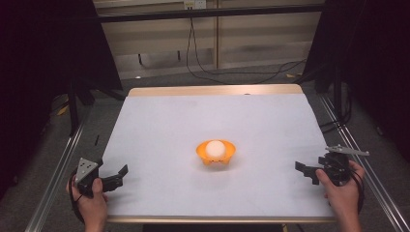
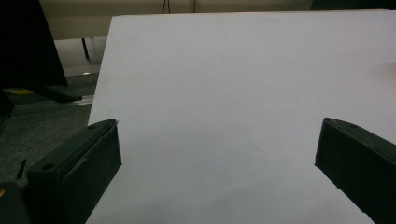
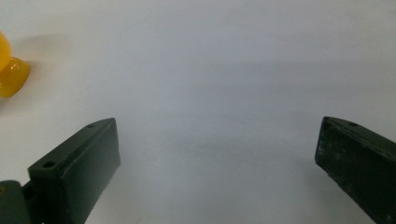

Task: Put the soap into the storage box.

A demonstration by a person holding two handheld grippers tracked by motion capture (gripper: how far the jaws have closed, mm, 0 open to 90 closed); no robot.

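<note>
An orange bowl (image 1: 215,153) on short legs stands near the middle of the white table (image 1: 212,116), with a white ball (image 1: 215,148) resting inside it. My left gripper (image 1: 120,176) is held at the table's front left corner, jaws wide apart and nothing between them (image 2: 218,140). At the right edge my right gripper (image 1: 305,173) points inward toward the bowl, also open and holding nothing (image 3: 218,140). One orange leg of the bowl (image 3: 10,74) shows at the left edge of the right gripper view.
The table has a pale wooden rim (image 1: 212,90) at the back. Metal rails (image 1: 58,169) run along both sides on the grey floor. Black cables (image 1: 217,72) lie on the floor behind the table, and dark curtains (image 1: 43,48) hang at both sides.
</note>
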